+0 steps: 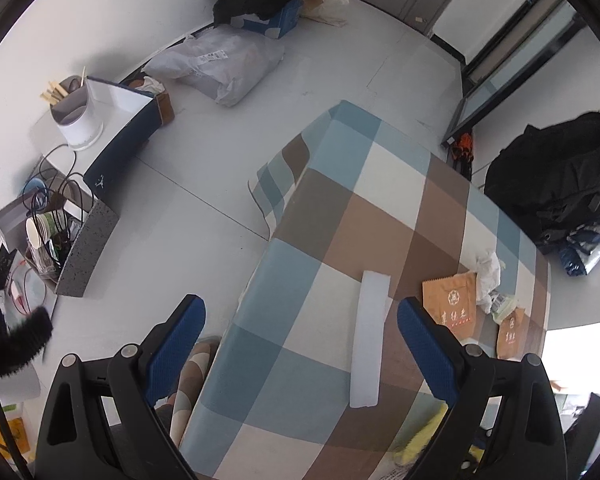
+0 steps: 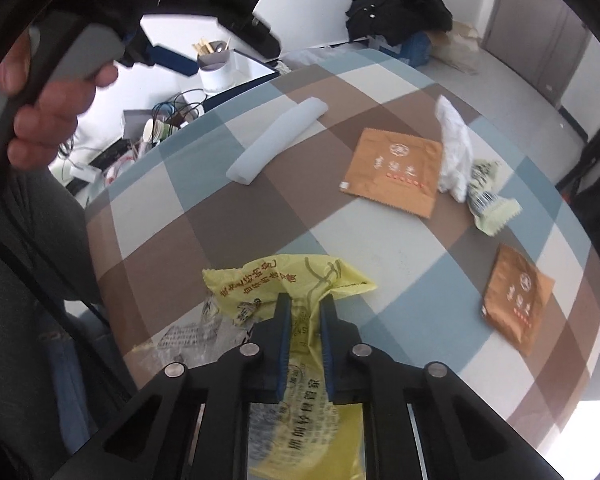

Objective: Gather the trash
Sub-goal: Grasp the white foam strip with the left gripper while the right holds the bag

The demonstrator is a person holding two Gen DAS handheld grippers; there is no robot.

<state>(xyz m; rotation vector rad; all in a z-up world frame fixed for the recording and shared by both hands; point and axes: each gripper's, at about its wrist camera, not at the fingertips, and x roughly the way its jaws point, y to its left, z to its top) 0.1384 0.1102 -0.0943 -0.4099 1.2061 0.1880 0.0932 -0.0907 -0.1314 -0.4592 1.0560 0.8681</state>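
Note:
My right gripper is shut on a yellow plastic wrapper, held just above the near part of the checked table. On the table lie a white foam strip, a large brown packet, a small brown packet, a crumpled white tissue and a pale green wrapper. My left gripper is open and empty, held high above the table's edge, with the foam strip between its fingers in view and the brown packets to its right.
On the floor left of the table stand a white bucket with sticks, a dark blue box, a grey box of cables and cups and a grey bag. A black backpack lies at the right.

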